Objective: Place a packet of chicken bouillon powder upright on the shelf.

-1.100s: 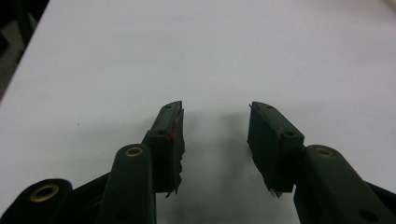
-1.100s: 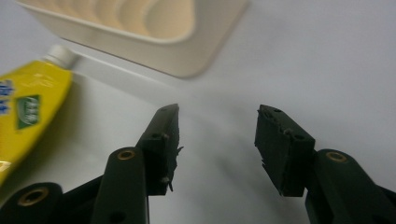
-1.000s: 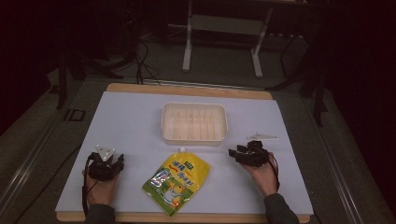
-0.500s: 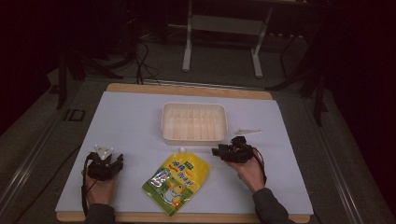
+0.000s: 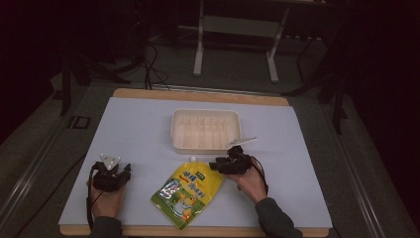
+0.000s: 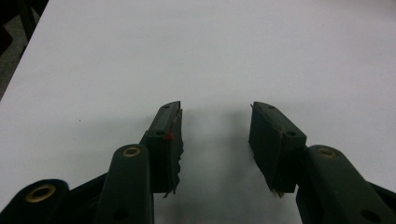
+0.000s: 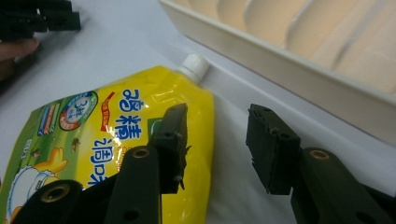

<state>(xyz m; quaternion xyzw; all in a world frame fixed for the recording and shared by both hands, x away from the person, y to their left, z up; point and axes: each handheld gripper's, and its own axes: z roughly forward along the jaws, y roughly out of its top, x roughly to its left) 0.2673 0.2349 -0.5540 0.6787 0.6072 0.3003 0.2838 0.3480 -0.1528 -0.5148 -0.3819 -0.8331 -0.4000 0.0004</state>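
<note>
A yellow and green spouted pouch (image 5: 188,196) (image 7: 93,135) lies flat near the table's front edge, its white cap (image 5: 193,159) (image 7: 194,65) pointing at the tray. My right gripper (image 5: 214,165) (image 7: 217,116) is level at the pouch's upper right corner. Its jaws have just closed a little but still stand open, one jaw over the pouch's edge and the other over bare table, and no pad presses on the pouch. My left gripper (image 5: 111,171) (image 6: 217,109) rests open at the front left with only white table between its jaws.
A cream ribbed tray (image 5: 205,148) (image 7: 289,70) stands at mid table, just beyond the pouch's cap. A small white strip (image 5: 242,141) lies by its front right corner. The other hand and its gripper (image 7: 37,18) sit at the upper left of the right gripper view.
My right gripper has slid left from the table's right side to the pouch's upper right corner. The left gripper and the pouch have not moved.
</note>
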